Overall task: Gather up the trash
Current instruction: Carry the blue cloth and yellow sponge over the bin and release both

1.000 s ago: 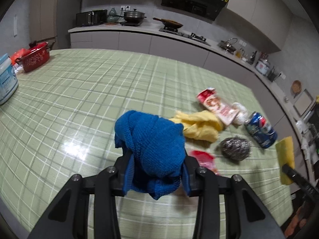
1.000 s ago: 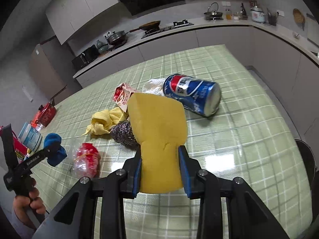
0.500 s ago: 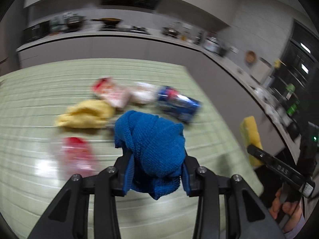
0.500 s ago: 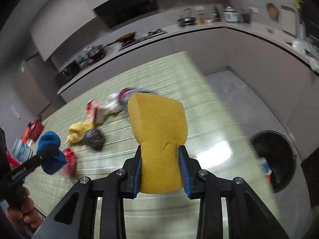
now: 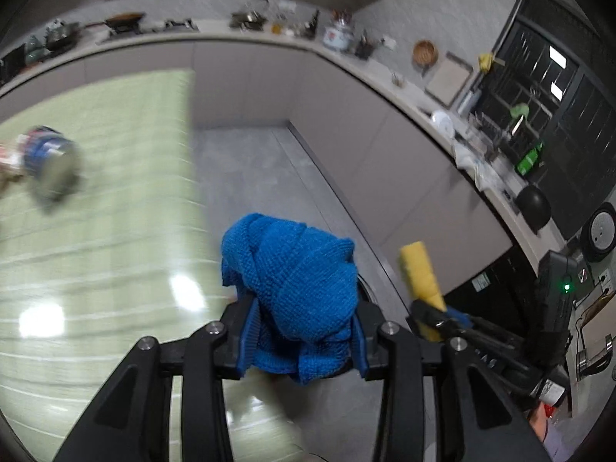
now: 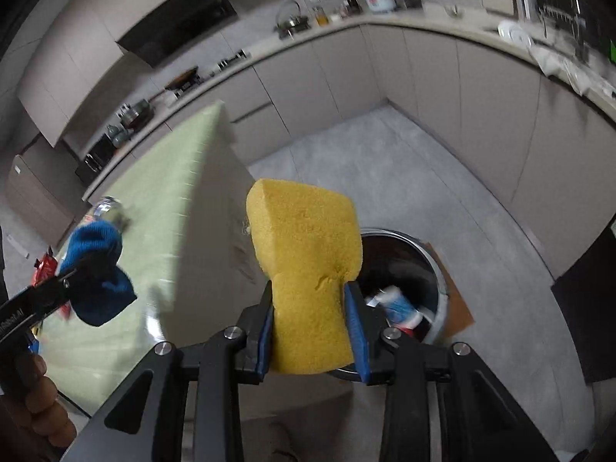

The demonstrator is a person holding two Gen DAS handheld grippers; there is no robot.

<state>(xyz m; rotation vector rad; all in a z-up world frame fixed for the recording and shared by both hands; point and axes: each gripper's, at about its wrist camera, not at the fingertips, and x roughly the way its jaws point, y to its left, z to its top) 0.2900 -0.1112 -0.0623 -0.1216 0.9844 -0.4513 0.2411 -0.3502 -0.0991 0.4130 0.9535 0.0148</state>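
While clamped: sponge [image 6: 308, 288], cloth [image 5: 296, 288].

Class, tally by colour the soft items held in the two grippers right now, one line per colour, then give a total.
Blue cloth: 1
Yellow sponge: 1
Total: 2

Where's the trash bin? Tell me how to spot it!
Look down at the grey floor, just past the end of the green table. The trash bin is the round, shiny metal one behind the yellow sponge, dark inside with trash already in it.
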